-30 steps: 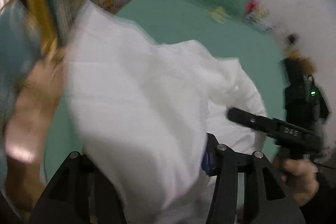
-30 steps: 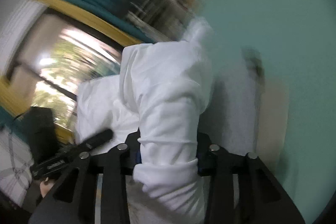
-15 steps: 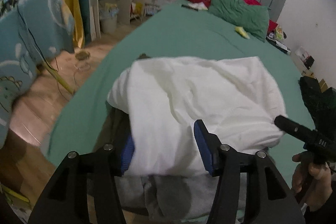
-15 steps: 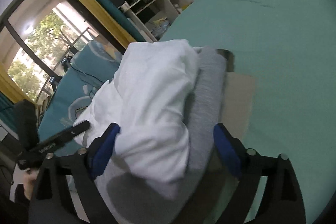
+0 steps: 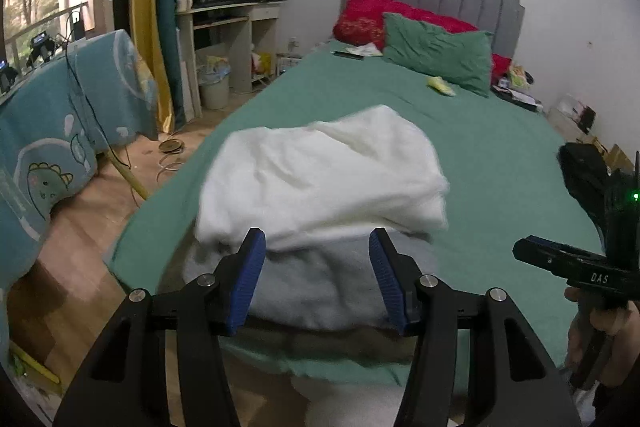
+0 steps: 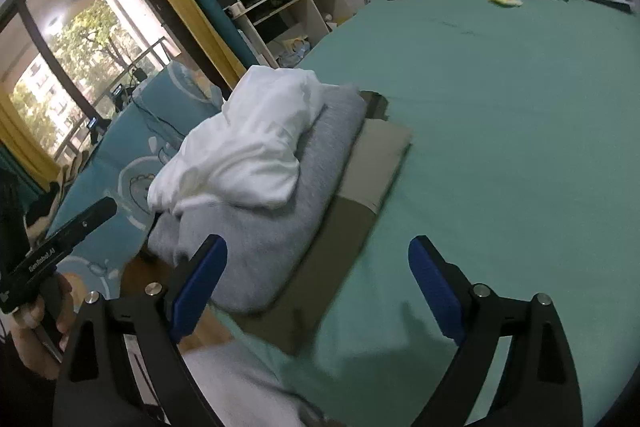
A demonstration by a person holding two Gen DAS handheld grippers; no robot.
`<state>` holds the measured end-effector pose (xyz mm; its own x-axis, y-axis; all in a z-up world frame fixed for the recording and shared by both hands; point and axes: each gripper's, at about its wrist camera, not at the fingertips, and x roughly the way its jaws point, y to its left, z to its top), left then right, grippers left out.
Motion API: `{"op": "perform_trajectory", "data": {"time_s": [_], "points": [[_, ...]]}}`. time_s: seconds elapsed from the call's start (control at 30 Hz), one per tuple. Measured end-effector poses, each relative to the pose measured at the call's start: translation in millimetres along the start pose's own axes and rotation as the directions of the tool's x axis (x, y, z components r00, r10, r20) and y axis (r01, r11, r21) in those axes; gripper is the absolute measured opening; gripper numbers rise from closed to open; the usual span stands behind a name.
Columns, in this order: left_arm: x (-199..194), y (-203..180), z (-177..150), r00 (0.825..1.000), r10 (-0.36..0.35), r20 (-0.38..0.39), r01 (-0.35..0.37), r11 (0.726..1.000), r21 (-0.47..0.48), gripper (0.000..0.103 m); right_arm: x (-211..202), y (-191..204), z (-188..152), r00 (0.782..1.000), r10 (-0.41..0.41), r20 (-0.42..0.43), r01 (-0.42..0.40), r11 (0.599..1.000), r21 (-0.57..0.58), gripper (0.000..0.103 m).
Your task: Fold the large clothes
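Stack near foot corner of green bed [image 5: 500,155]: white garment [image 5: 320,171], loosely folded, on top; grey garment [image 5: 320,287] beneath; khaki garment [image 6: 360,195] at bottom. Left gripper [image 5: 318,279]: fingers spread, nothing between pads, just short of stack. Right gripper [image 6: 320,287]: fingers spread wide, nothing held, beside stack over sheet.
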<state>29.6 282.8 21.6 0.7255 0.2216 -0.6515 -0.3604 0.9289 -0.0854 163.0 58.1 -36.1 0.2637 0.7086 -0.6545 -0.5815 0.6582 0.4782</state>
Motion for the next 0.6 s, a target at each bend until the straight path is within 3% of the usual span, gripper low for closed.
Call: {"op": "perform_trajectory", "data": {"time_s": [0.2,0.5,0.6], "points": [[-21,-54,-25,0.998,-0.066,-0.006,0.066,0.998,-0.001,0.057,-48,-22,-33,0.999,-0.037,0.011,0.037,0.999,0.03,0.094],[-45,-133,-48,0.989,-0.146,-0.016,0.146,0.989,0.026,0.057,-115,-79,-75,0.992,-0.114,0.056,0.103,0.979,0.174,0.094],[-52,-156,-53,0.992,-0.124,-0.02,0.124,0.992,0.034,0.057,-139,-93,-79,0.985,-0.151,0.077,0.134,0.971,0.197,0.094]]}}
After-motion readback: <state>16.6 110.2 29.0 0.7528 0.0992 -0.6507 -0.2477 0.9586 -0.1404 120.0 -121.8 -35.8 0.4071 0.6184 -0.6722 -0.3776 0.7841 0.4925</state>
